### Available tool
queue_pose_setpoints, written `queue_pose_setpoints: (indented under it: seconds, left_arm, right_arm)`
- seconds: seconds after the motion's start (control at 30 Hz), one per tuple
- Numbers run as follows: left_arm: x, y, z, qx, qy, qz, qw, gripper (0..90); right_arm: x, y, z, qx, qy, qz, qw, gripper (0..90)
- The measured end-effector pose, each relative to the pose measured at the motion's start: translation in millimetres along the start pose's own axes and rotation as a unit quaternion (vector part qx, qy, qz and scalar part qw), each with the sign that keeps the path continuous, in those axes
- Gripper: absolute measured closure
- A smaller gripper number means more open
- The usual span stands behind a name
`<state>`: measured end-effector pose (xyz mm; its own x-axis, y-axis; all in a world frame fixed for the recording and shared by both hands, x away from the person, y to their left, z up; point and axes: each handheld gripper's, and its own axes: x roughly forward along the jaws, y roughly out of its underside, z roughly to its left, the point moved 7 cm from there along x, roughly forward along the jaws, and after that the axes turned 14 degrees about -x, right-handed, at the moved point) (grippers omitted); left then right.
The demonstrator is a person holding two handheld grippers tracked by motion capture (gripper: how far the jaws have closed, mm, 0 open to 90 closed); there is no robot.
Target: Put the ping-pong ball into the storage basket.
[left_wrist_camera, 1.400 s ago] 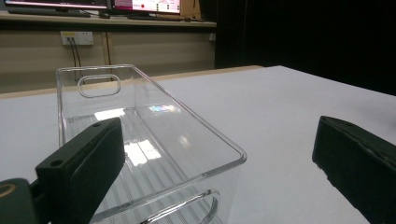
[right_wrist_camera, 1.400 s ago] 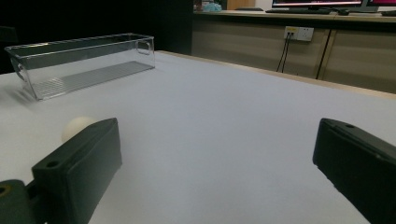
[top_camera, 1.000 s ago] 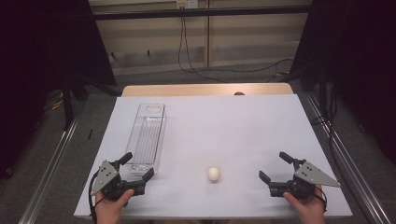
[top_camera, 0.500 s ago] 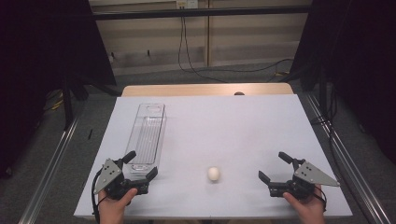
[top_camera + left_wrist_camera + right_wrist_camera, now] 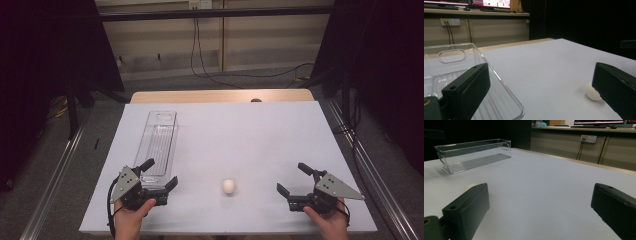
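Both tongs are hovering spread at the near edge.
The left tongs [image 5: 161,174] are straddling the clear bin [image 5: 160,142]; the right tongs [image 5: 294,179] are waiting empty. Next, I'd guess, comes closing on the egg [image 5: 228,186].

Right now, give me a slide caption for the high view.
Two open grippers, left and right, rest on a white table flanking a small ball, beside a clear bin.
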<state>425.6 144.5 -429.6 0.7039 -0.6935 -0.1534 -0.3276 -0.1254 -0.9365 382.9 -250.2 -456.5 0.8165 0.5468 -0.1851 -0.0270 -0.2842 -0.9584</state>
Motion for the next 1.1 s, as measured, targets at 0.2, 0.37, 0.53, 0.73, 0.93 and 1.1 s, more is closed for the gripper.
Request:
queue_pose_setpoints:
  seconds: [0.2, 0.37, 0.53, 0.73, 0.93, 1.1]
  left_arm:
    - [4.8, 0.6, -5.4, 0.005, 0.007, 0.007, 0.9999, 1.8]
    - [11.9, 0.0, -13.5, -0.003, 0.017, 0.004, 0.9998, 1.8]
    - [16.7, -0.3, -17.9, 0.006, 0.018, 0.011, 0.9998, 1.8]
    - [22.5, 1.2, -22.6, 0.006, 0.021, 0.016, 0.9996, 1.8]
    - [27.0, 2.1, -27.1, 0.01, 0.028, 0.021, 0.9993, 1.8]
    - [31.0, 2.5, -30.2, 0.009, 0.034, 0.021, 0.9992, 1.8]
  right_arm:
    - [0.3, -0.9, 0.0, 0.007, 0.002, -0.003, 1.0, 1.1]
    - [0.2, -1.1, -0.4, 0.004, 0.002, -0.005, 1.0, 1.1]
    - [0.1, -0.8, -0.2, 0.004, -0.001, -0.004, 1.0, 1.2]
    - [-0.1, -0.9, -0.2, 0.0, -0.003, -0.004, 1.0, 1.1]
    - [0.4, -1.3, 0.0, 0.004, -0.002, -0.006, 1.0, 1.2]
    - [0.3, -1.2, -0.1, 0.0, -0.002, -0.005, 1.0, 1.2]
